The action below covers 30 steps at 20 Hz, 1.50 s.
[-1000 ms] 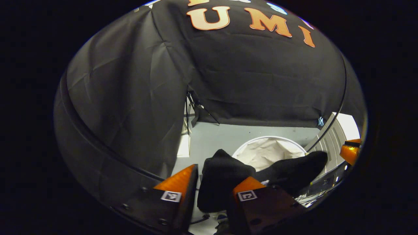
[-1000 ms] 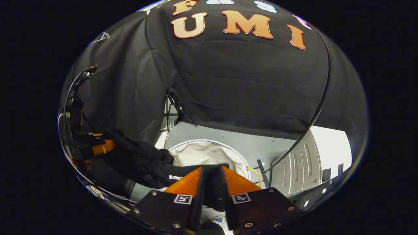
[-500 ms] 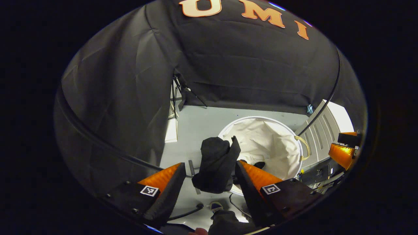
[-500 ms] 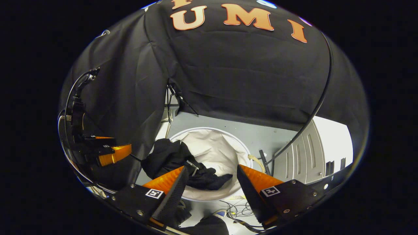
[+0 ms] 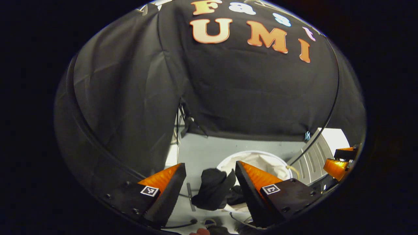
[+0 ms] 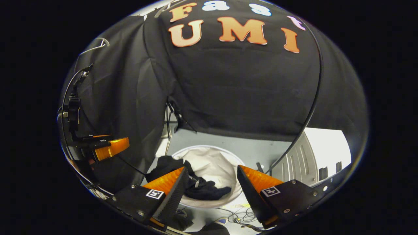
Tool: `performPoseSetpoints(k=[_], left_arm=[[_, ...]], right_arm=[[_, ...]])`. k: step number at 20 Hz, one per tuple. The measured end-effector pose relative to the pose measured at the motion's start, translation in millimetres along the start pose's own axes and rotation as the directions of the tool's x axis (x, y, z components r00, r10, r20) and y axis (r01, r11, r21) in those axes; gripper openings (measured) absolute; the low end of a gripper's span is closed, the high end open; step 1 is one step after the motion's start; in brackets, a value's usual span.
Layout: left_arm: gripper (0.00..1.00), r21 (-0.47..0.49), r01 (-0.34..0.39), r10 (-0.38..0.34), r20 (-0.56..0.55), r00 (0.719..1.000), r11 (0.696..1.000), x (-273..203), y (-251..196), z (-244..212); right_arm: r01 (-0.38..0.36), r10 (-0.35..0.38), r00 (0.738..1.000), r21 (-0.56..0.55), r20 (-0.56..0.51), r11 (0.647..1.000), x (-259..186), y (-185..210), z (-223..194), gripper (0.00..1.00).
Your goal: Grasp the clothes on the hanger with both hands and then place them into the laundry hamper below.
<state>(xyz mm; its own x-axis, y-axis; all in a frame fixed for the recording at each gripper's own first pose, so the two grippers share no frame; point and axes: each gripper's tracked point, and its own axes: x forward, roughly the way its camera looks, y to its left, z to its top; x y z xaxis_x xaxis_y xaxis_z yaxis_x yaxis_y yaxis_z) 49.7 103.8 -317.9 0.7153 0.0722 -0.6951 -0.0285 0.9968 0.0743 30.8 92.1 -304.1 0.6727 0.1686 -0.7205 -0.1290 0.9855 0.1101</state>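
left hand-held gripper (image 5: 209,176) is spread wide, both fingers apart with nothing between them, released. straight ahead through that gap lies the black clothing (image 5: 214,192), draped over the near rim of the white laundry hamper (image 5: 261,158), part of it hanging down the outside, part slumped inside. the hamper stands on the grey floor (image 5: 202,153), round, with a pale cloth lining. over on the far right edge of the left gripper view the other hand-held gripper shows up, apart from the hamper. switching to the right gripper view: right hand-held gripper (image 6: 212,178) is open too, fingers well apart and gripping nothing, hanging above the hamper (image 6: 212,156). the black clothing (image 6: 196,186) sits crumpled on the hamper's left rim and spills into the lining, a small light tag showing on it. out to the left of this view the left hand-held gripper (image 6: 111,147) hangs in the air, with a black cable (image 6: 70,98) looping above it. further out, a white slatted panel (image 6: 300,160) stands to the right of the hamper, a thin black cable (image 6: 313,98) arcs down in front of the booth's black cloth wall (image 6: 235,88), and loose wires (image 6: 238,215) lie on the floor just below the hamper.
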Motion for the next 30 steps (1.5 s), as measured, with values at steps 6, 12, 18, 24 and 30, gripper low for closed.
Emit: performPoseSetpoints(k=[6, 12, 18, 24, 30], left_arm=[[0.99, -0.03, 0.047, -0.039, 0.214, 0.976, 0.998, -44.8, -17.8, 89.4], [0.98, -0.033, 0.087, -0.068, 0.381, 0.922, 0.996, -96.1, -26.0, 165.8], [0.94, -0.025, 0.13, -0.097, 0.526, 0.845, 0.991, -146.3, -31.1, 228.3], [0.95, -0.012, 0.138, -0.1, 0.63, 0.77, 0.99, -187.1, -39.4, 273.1], [0.93, -0.029, 0.147, -0.09, 0.67, 0.737, 0.989, -203.3, -40.2, 287.5]], right_arm=[[0.043, -0.042, 0.976, 0.0, 0.213, 0.999, -51.0, -13.9, 92.8, 0.93], [0.053, -0.05, 0.923, 0.002, 0.381, 0.999, -106.9, -21.0, 172.5, 0.92], [0.071, -0.077, 0.866, 0.03, 0.494, 0.997, -150.9, -42.9, 221.2, 0.92], [0.097, -0.106, 0.802, 0.048, 0.588, 0.994, -194.8, -50.6, 249.6, 0.92], [0.178, -0.165, 0.731, 0.049, 0.662, 0.983, -235.7, -75.3, 272.2, 1.0]])
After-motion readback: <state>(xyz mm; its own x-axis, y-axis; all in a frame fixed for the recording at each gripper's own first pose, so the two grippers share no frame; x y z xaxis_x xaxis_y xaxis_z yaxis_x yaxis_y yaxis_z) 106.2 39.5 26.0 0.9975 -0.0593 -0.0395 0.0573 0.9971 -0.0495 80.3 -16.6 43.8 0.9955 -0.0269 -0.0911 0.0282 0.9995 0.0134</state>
